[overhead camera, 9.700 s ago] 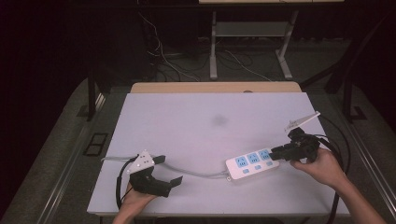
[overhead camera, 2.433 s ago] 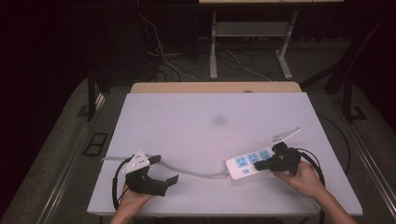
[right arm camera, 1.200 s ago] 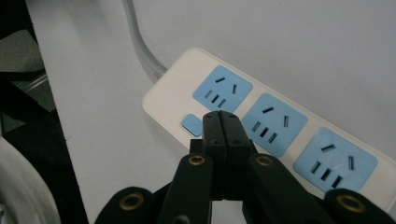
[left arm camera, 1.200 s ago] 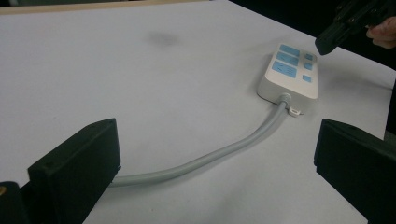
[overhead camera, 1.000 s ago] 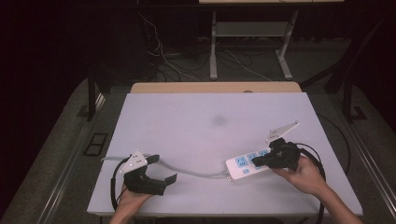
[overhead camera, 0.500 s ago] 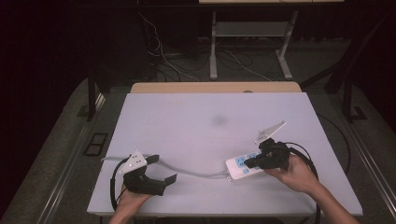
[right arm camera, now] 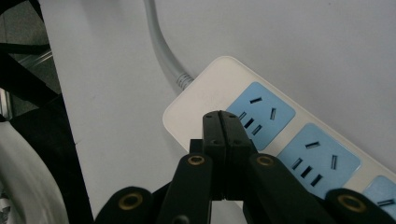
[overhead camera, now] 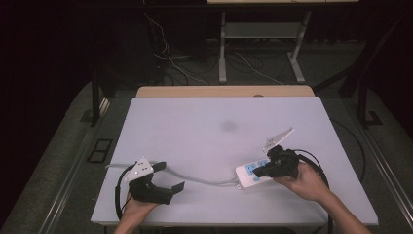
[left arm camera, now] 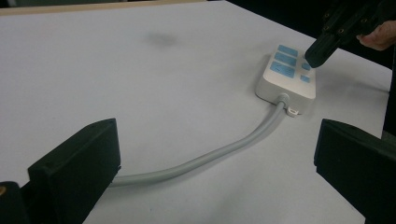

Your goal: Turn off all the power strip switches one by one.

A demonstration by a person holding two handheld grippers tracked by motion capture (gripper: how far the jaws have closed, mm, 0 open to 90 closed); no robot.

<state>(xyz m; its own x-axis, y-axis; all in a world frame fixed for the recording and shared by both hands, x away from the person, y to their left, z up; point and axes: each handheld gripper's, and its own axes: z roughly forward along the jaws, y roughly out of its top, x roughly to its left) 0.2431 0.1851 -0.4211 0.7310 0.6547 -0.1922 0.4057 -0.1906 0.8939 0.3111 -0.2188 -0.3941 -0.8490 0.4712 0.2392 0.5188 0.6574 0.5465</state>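
A white power strip (overhead camera: 247, 174) with blue sockets lies at the table's front right. Its grey cord (overhead camera: 197, 179) runs left toward my left gripper (overhead camera: 168, 177), which rests open near the front left edge. In the left gripper view, the left gripper (left arm camera: 215, 163) has its jaws wide apart on either side of the cord (left arm camera: 210, 156), and the strip (left arm camera: 286, 77) lies ahead. My right gripper (overhead camera: 258, 171) is shut with nothing in it, its tip over the strip. The right gripper (right arm camera: 220, 116) is above the strip's (right arm camera: 198, 95) cord end, beside the first blue socket (right arm camera: 261, 114). Whether it touches is unclear.
A faint grey smudge (overhead camera: 228, 126) marks the middle of the white table (overhead camera: 219, 112). A wooden strip (overhead camera: 224, 91) borders the far edge. The gripper's black cable (overhead camera: 316, 163) loops by the right hand. Cables and a metal stand (overhead camera: 224, 48) sit on the dark floor behind.
My right gripper has slid left along the power strip from its far end to the cord end, jaws shut. The left gripper and the strip have stayed put.
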